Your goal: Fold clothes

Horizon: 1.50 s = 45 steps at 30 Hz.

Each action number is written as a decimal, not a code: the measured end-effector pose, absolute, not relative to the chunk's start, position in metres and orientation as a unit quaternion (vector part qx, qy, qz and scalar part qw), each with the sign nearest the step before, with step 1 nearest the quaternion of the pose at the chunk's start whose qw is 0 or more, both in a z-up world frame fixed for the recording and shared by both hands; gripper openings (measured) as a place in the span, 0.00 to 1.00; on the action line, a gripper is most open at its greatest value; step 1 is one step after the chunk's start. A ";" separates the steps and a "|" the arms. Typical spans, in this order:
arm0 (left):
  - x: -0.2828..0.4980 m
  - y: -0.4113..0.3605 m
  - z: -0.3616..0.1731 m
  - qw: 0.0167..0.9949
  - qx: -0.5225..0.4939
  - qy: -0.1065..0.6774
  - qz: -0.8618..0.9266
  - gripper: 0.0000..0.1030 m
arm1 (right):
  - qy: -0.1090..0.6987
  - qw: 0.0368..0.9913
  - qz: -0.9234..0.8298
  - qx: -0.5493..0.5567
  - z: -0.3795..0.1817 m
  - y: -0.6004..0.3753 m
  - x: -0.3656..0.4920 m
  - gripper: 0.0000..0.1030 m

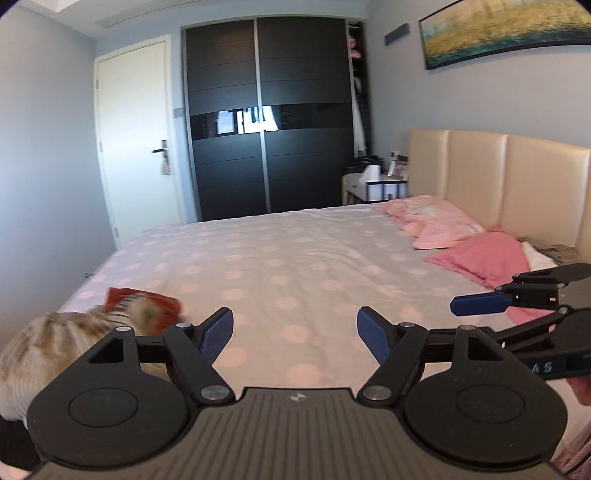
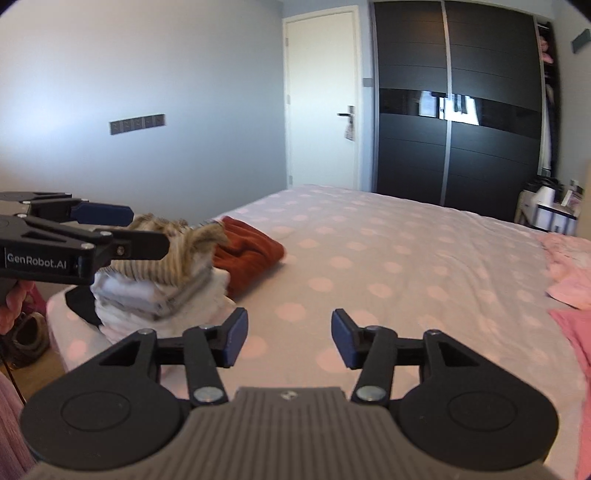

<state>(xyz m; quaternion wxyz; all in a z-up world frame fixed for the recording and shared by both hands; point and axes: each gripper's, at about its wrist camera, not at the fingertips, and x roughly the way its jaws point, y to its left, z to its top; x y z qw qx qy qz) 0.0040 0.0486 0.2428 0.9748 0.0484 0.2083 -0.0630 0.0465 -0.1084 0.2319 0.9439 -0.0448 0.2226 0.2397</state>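
We were in a home bedroom. A wide bed with a pale sheet dotted in pink [image 1: 280, 258] filled most of the room, backed by a padded beige headboard in upright panels [image 1: 498, 177]. Against the far wall stood a tall dark wardrobe with two sliding doors and a glossy black band [image 1: 266, 118], beside a plain white door with a lever handle [image 1: 136, 140]. A framed gold-and-teal painting [image 1: 506, 33] hung above the headboard, and a small white bedside table crowded with small items [image 1: 376, 184] sat near it.

Black linkage tool [image 1: 295, 334], blue ribbed pads [image 1: 218, 332], silver screws, white "GenRobot.AI" lettering [image 2: 36, 264]
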 end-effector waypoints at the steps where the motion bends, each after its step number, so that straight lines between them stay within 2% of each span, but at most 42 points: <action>1: -0.001 0.037 0.235 0.974 0.046 0.210 -0.069 0.72 | 0.224 0.946 0.228 -0.046 0.226 -0.118 0.038 0.56; 5: -0.023 0.007 0.200 0.971 0.012 0.220 -0.088 0.73 | 0.231 0.955 0.180 -0.053 0.197 -0.145 0.002 0.58; 8: -0.041 -0.003 0.173 0.973 -0.018 0.216 -0.081 0.73 | 0.235 0.960 0.148 -0.049 0.171 -0.155 -0.024 0.66; 10: -0.050 -0.007 0.158 0.977 -0.012 0.207 -0.056 0.74 | 0.231 0.965 0.116 -0.052 0.152 -0.159 -0.041 0.70; 14: -0.066 -0.017 0.133 0.980 0.014 0.198 -0.021 0.75 | 0.251 0.965 0.075 -0.027 0.117 -0.157 -0.063 0.71; 16: -0.067 -0.018 0.123 0.977 0.005 0.212 -0.036 0.78 | 0.266 0.961 0.068 -0.029 0.105 -0.151 -0.069 0.73; 20: -0.054 -0.014 0.097 0.967 -0.019 0.251 -0.027 0.79 | 0.282 0.958 0.049 -0.031 0.086 -0.151 -0.072 0.76; 28: -0.022 -0.004 0.049 0.963 -0.025 0.268 0.003 0.79 | 0.290 0.957 0.021 0.002 0.048 -0.157 -0.035 0.82; 34: 0.012 -0.003 0.015 0.952 -0.012 0.303 0.037 0.79 | 0.305 0.952 0.025 0.005 0.018 -0.150 0.010 0.83; 45: 0.036 -0.009 -0.012 0.934 -0.026 0.353 0.051 0.79 | 0.354 0.935 -0.014 0.011 -0.013 -0.154 0.050 0.83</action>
